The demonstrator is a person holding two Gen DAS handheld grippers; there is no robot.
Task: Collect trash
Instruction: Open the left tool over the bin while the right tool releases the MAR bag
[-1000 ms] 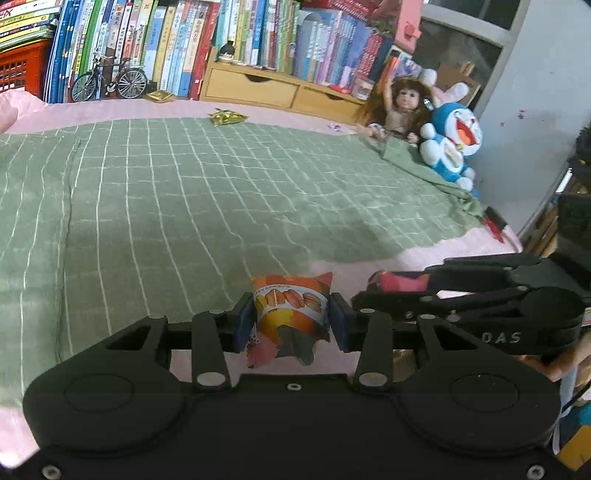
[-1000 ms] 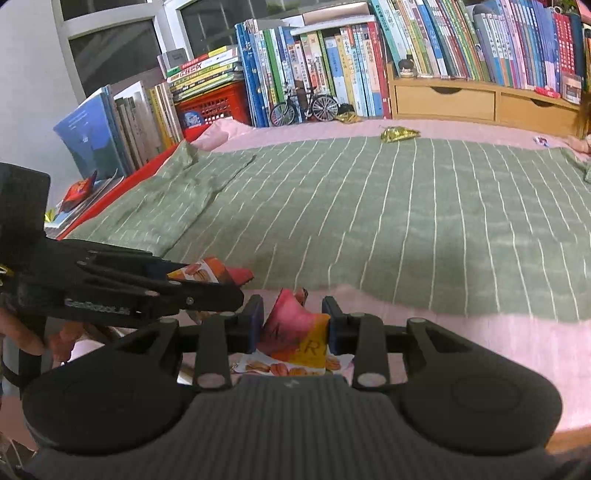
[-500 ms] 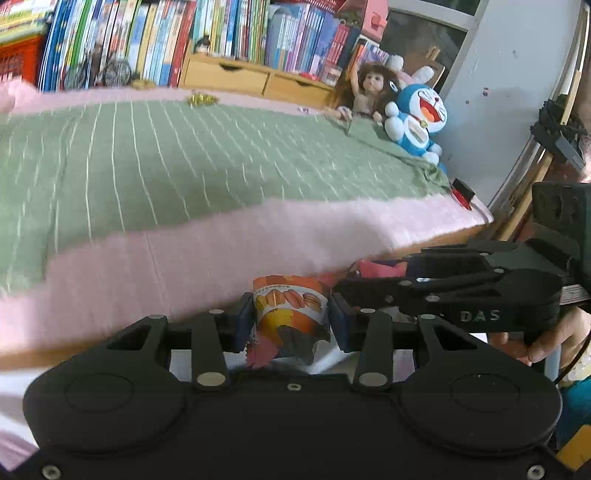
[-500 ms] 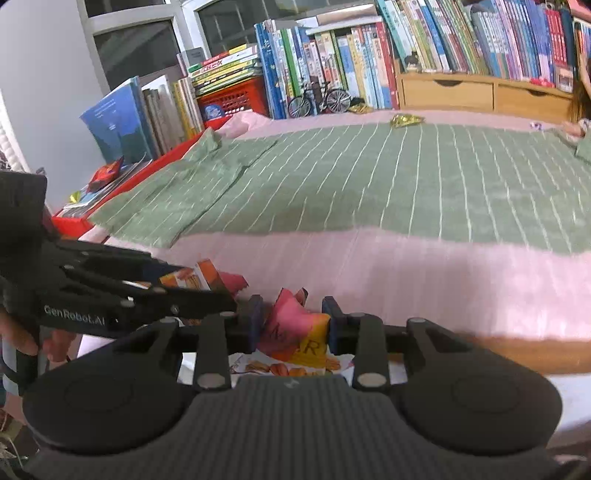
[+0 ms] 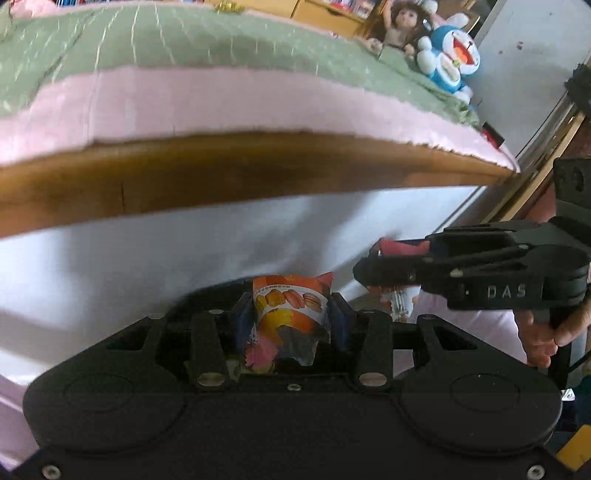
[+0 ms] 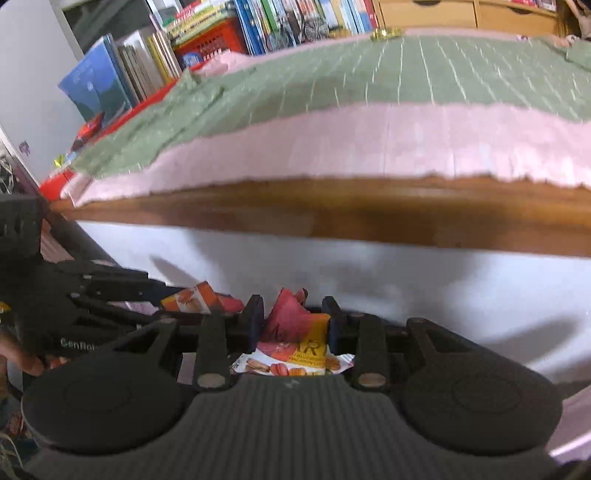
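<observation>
My left gripper [image 5: 291, 314] is shut on an orange snack wrapper [image 5: 290, 314] printed with macarons, which stands upright between the blue pads. My right gripper [image 6: 293, 319] is shut on a crumpled red and yellow wrapper [image 6: 295, 336]. Both hang below the bed's wooden edge [image 5: 258, 166], in front of its white side panel [image 5: 147, 266]. The right gripper [image 5: 373, 273] shows at the right of the left wrist view, with a hand [image 5: 543, 332] on its handle. In the right wrist view the left gripper [image 6: 221, 304] reaches in from the left with the orange wrapper [image 6: 192, 297]. A gold wrapper [image 6: 384, 33] lies far back on the bed.
The bed carries a green checked blanket [image 6: 406, 74] over a pink sheet [image 6: 369, 140]. A doll [image 5: 397, 26] and a blue plush toy [image 5: 450, 59] sit at its far right corner. Books [image 6: 147, 62] and a red crate [image 6: 210, 44] line the back wall.
Both grippers have sunk from above the bed to below its wooden edge, each keeping its wrapper. The view now tilts down onto the white side panel.
</observation>
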